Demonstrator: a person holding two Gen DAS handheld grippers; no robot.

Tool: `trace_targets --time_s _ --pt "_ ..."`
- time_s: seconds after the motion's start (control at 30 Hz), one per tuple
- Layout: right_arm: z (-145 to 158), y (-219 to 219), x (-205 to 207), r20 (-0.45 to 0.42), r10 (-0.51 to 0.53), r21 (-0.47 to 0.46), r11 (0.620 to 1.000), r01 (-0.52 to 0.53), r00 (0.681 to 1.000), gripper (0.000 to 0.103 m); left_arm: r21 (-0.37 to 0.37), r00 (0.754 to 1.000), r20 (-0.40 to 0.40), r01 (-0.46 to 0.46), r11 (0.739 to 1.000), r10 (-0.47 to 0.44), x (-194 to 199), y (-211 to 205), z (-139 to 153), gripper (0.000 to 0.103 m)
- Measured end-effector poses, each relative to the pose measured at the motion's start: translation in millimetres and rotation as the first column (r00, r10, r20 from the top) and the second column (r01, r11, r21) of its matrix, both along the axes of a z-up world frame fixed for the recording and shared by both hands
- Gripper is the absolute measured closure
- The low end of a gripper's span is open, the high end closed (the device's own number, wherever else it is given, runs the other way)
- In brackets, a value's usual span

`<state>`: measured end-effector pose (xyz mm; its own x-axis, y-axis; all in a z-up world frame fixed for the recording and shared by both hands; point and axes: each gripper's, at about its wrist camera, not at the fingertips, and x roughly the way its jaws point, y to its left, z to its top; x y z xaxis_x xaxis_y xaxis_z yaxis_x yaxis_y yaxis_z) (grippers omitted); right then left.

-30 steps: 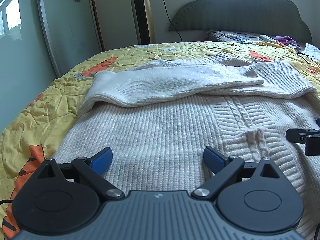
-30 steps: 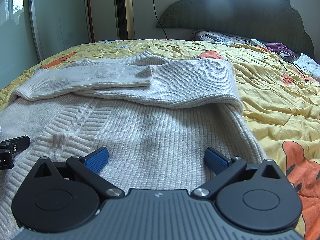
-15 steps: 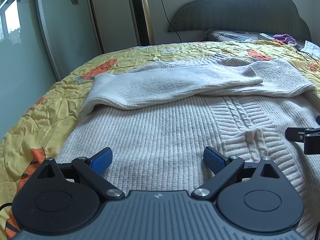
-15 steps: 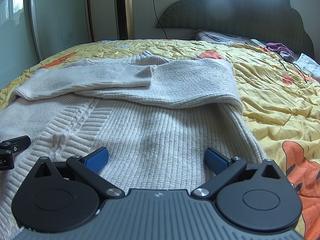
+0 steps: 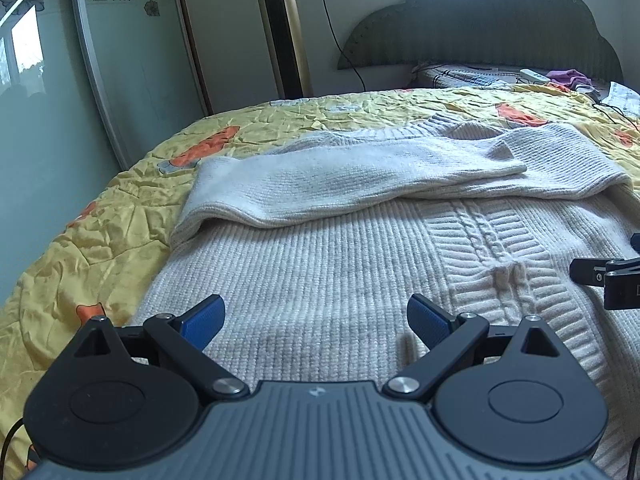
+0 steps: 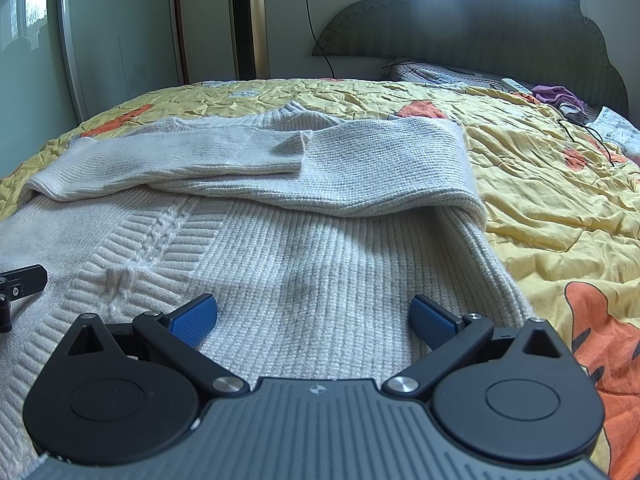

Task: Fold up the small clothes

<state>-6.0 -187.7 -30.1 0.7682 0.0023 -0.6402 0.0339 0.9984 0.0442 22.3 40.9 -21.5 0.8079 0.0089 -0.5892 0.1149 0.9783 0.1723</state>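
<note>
A cream knit sweater [image 5: 320,264] [image 6: 304,248] lies flat on the bed, a cable pattern running down its middle. Both sleeves [image 5: 352,172] [image 6: 340,168] are folded across the chest, the left one on top. My left gripper [image 5: 316,320] hovers open over the sweater's near hem on the left side, nothing between its blue pads [image 5: 204,320]. My right gripper [image 6: 314,318] is open over the hem's right side, near the sweater's right edge. Each gripper's black tip shows at the edge of the other's view.
A yellow quilt with orange prints [image 5: 100,240] [image 6: 560,184] covers the bed. A dark headboard [image 6: 480,28], a pillow with a remote and purple cloth [image 6: 556,94], and black cables [image 6: 588,136] are at the far end. A gold tower fan [image 5: 280,28] and glass wardrobe door stand left.
The left gripper has tilted up and drawn back a little, so the sweater sits slightly lower in its view. The right gripper has not moved. Both stay open.
</note>
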Motion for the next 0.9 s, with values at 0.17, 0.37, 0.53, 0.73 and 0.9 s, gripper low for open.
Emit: trace_targets --time_s 0.17,0.37,0.53,0.73,0.9 --pt "0.1 -0.1 0.0 0.001 0.000 0.000 1.000 0.000 1.000 0.000 0.013 1.000 0.017 0.004 1.000 -0.004 -4.7 7.5 5.2 0.005" --pt "0.0 0.1 -0.2 0.001 0.000 0.001 1.000 0.000 1.000 0.000 0.005 0.998 0.039 -0.048 0.999 0.048 -6.4 31.9 12.4 0.005" --pt "-0.1 0.0 -0.1 0.002 0.000 0.001 1.000 0.000 1.000 0.000 -0.007 0.995 0.031 -0.090 0.996 0.091 -8.2 51.6 15.0 0.005" --pt "-0.3 0.0 -0.1 0.003 0.001 0.002 1.000 -0.001 1.000 0.000 -0.023 0.992 0.028 -0.125 0.992 0.125 -12.7 71.0 17.9 0.005" --pt "-0.5 1.2 0.9 -0.002 0.005 -0.008 1.000 -0.005 1.000 0.000 -0.045 0.991 0.012 -0.133 0.990 0.134 -16.5 77.4 19.1 0.005"
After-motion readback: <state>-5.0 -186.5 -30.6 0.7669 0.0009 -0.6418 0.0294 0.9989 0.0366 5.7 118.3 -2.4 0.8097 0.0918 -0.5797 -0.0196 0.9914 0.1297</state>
